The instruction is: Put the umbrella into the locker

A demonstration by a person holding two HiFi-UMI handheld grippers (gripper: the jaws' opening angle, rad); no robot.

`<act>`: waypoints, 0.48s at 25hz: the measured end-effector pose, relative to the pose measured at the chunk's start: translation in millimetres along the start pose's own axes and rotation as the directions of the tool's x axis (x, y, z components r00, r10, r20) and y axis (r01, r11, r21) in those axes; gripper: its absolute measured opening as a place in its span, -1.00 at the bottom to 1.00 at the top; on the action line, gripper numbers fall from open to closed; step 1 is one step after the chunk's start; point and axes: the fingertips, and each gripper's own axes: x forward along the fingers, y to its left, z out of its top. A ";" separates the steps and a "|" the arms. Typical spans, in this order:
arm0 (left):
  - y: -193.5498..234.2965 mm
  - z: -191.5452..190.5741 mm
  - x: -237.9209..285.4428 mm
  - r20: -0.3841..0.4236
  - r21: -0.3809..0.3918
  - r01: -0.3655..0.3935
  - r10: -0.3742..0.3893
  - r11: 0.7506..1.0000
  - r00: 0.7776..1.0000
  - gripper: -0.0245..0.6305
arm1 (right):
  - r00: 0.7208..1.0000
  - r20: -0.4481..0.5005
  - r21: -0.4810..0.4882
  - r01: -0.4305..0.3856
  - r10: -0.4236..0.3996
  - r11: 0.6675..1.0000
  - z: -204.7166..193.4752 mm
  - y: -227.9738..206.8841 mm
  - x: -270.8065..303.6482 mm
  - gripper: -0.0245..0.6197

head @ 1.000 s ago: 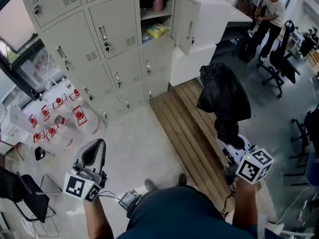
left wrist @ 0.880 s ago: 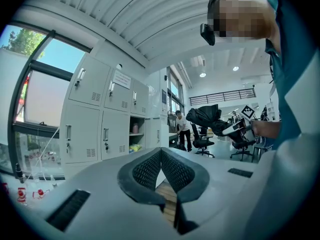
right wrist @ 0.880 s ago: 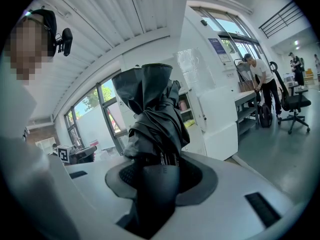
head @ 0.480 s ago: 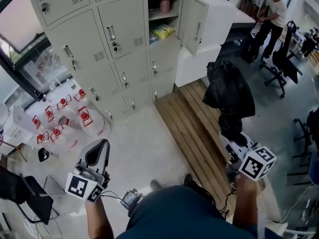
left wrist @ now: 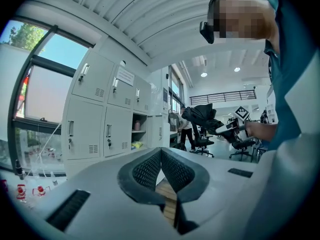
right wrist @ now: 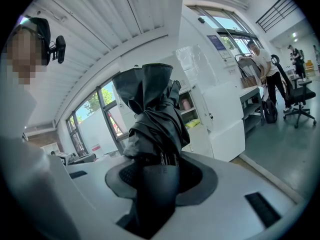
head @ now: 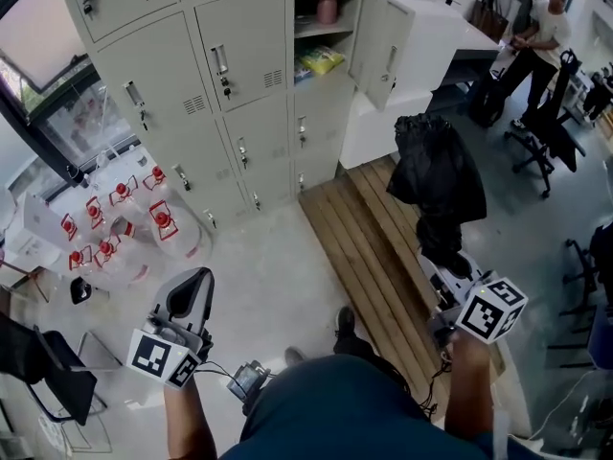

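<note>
At twelve o'clock stands the open locker (head: 324,41). The right gripper (head: 442,260), jaws clenched on the folded umbrella (head: 436,175), should enter tip-first. The left gripper (head: 188,293) has its jaws closed, empty.

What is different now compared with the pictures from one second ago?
The person has stepped forward: one shoe is further ahead, and the lockers sit more to the right in the head view. Nothing was taken or released. The right claw still grips the folded black umbrella, the left claw stays shut and empty, the locker door stays open.
</note>
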 end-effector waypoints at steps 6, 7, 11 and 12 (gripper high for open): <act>-1.0 12.2 34.8 0.016 0.000 -0.030 0.030 1.000 0.999 -0.87 | 0.999 -0.004 -0.005 -0.033 0.033 0.999 27.2 -28.6 24.9 -0.41; -0.8 14.5 41.1 0.020 -0.002 -0.036 0.036 0.999 0.999 -0.87 | 0.999 -0.009 -0.006 -0.037 0.037 0.999 31.7 -34.1 29.2 -0.41; 1.0 16.5 65.1 0.027 -0.011 -0.057 0.058 0.998 0.998 -0.87 | 0.999 -0.019 -0.010 -0.050 0.049 0.999 46.3 -55.7 47.6 -0.41; 1.1 15.3 69.9 0.025 -0.012 -0.061 0.062 0.998 0.998 -0.87 | 0.998 -0.022 -0.009 -0.053 0.053 0.999 48.5 -59.9 51.5 -0.41</act>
